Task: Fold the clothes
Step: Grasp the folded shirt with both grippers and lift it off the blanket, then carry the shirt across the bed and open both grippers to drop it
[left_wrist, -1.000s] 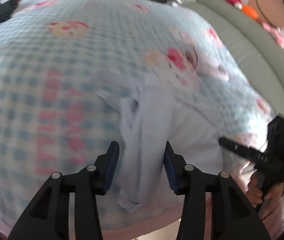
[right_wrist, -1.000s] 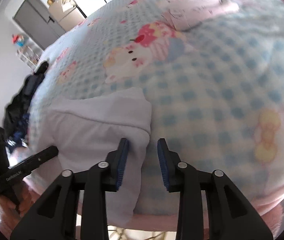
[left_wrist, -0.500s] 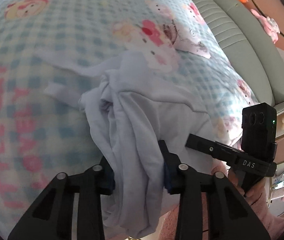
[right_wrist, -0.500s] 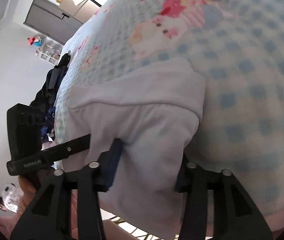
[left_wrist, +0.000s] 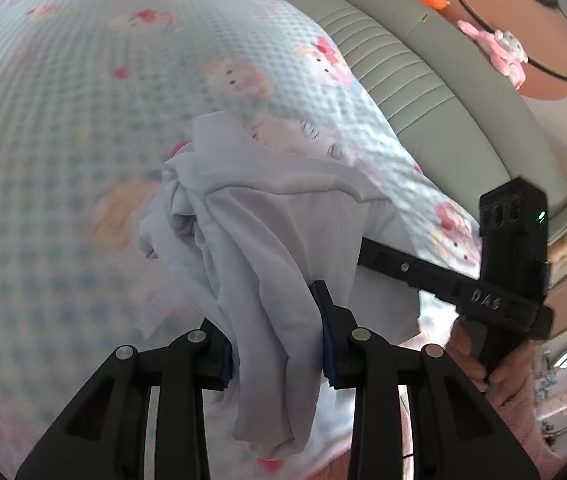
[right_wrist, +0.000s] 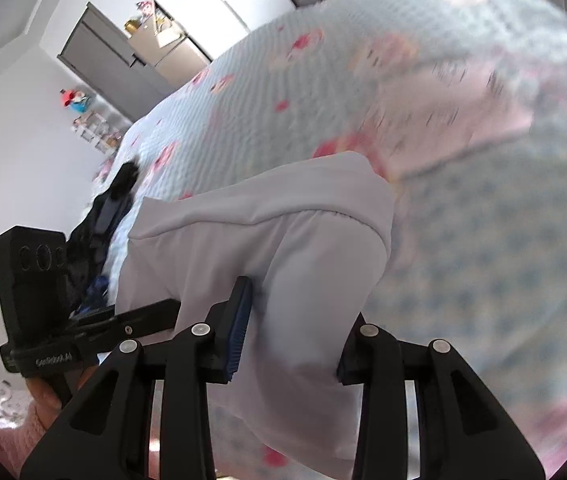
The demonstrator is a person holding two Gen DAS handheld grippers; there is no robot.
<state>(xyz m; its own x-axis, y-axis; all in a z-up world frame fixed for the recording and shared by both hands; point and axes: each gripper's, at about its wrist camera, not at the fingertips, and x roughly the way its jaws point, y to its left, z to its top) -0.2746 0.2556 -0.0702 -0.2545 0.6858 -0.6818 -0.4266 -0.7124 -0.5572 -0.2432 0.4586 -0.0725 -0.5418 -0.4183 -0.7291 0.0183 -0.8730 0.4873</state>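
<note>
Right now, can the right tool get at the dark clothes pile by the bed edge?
Probably not: the right tool is shut on the white garment, and the left tool stands between it and the dark clothes pile.

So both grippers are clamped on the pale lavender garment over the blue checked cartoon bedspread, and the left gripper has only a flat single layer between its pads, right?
Not quite. The left gripper holds a thick, bunched wad of the pale lavender garment, not one flat layer; the left wrist view shows it. The right gripper also grips it, over the blue checked cartoon bedspread.
</note>
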